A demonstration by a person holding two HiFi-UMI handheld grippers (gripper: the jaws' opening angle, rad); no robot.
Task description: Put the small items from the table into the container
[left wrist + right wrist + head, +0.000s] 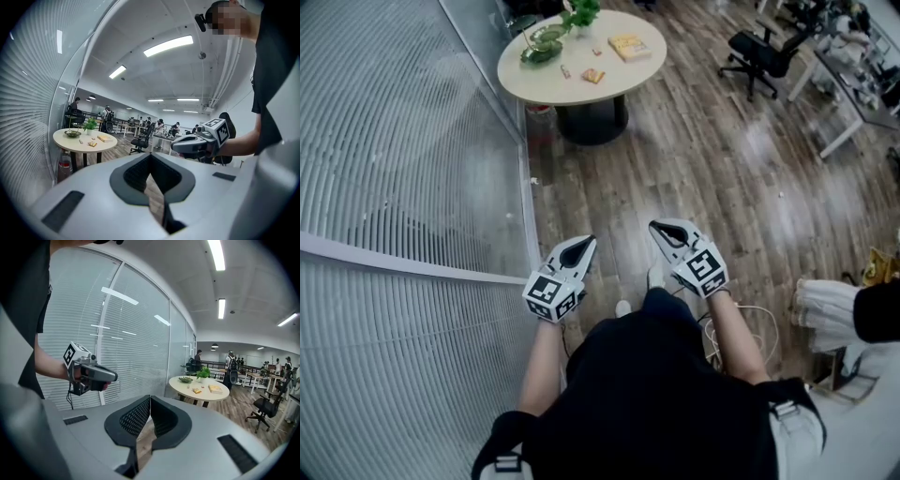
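Open floor ahead, glass wall on your left.
Small items on the table lie well beyond your left hand-held gripper and right hand-held gripper, both closed, empty.

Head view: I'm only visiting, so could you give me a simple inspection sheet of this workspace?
Surface: round table, far ahead across the wood floor.
Job's things: small items on the table; green dish near them.
Clutter: yellow box, potted plant.
Grippers: left gripper and right gripper both shut, empty.
Cables: white cable by the right forearm.
Surroundings: glass wall with blinds, office chair.
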